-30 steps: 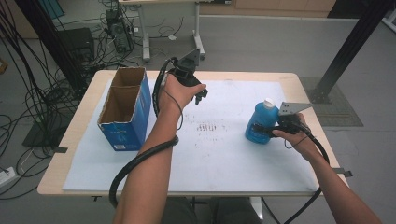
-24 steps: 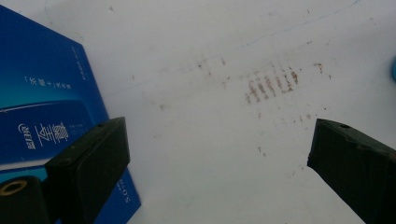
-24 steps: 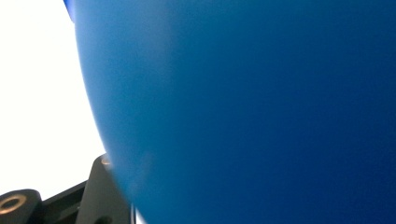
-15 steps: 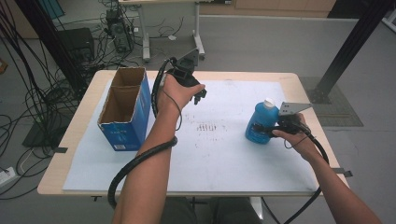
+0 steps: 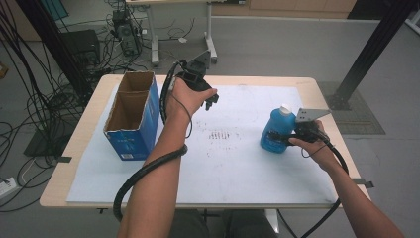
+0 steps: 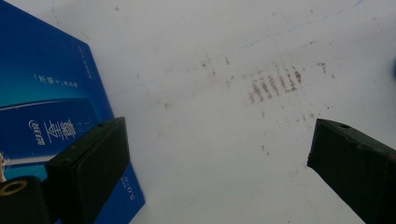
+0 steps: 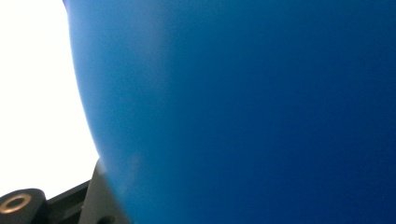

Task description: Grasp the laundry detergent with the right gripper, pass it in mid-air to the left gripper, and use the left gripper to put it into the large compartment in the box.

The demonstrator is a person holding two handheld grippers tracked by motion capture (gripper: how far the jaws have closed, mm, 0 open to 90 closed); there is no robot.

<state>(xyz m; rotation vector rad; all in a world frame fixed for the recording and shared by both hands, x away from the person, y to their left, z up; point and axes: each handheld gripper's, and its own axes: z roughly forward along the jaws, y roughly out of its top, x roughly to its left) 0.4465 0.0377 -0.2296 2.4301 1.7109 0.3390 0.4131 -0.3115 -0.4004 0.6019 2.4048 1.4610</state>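
A blue bottle [image 5: 277, 131] with a white cap stands upright on the right part of the white sheet [image 5: 233, 168]. My right gripper [image 5: 273, 135] comes in from the right and is shut on the bottle's lower body. Up close in the right gripper view, the bottle [image 7: 257, 112] is a blue wall right against the camera. My left gripper [image 5: 212, 100] hovers over the far middle of the sheet, just right of the box. In the left gripper view, the left gripper [image 6: 215, 140] is open with nothing between its jaws.
An open blue cardboard box [image 5: 133, 116] stands at the table's left, and its printed side [image 6: 42, 107] shows in the left gripper view. Brown smudge marks [image 5: 224, 135] stain the sheet's middle. Cables and table legs lie on the floor beyond the far edge.
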